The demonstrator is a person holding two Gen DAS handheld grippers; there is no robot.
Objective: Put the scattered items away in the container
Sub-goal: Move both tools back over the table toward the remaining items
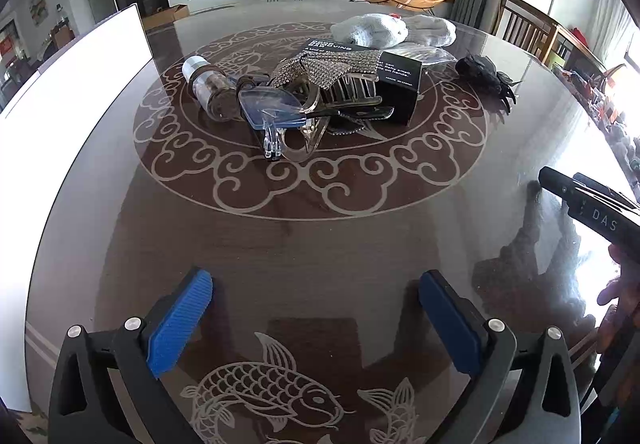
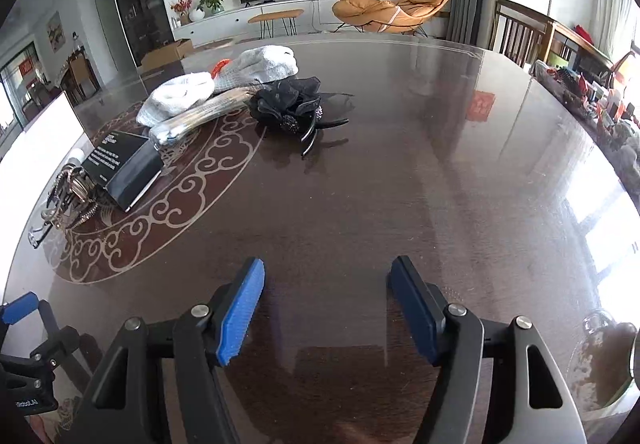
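Note:
A pile of items lies mid-table: a small jar (image 1: 208, 88), a blue-lensed clear clip (image 1: 276, 112), a rhinestone hair claw (image 1: 344, 80), a black box (image 1: 396, 84) (image 2: 128, 164), grey cloths (image 1: 392, 29) (image 2: 224, 88) and a black flower hair clip (image 1: 488, 78) (image 2: 292, 106). A white container (image 1: 72, 84) stands at the left table edge, also seen in the right wrist view (image 2: 44, 132). My left gripper (image 1: 316, 308) is open and empty, well short of the pile. My right gripper (image 2: 326, 304) is open and empty over bare table.
The dark glossy table (image 1: 320, 236) has a cloud-pattern ring and fish inlays. A glass jar (image 2: 600, 360) stands at the right gripper's lower right. Wooden chairs (image 2: 520, 32) and clutter line the right side. The right gripper's body (image 1: 592, 204) shows at the left view's right edge.

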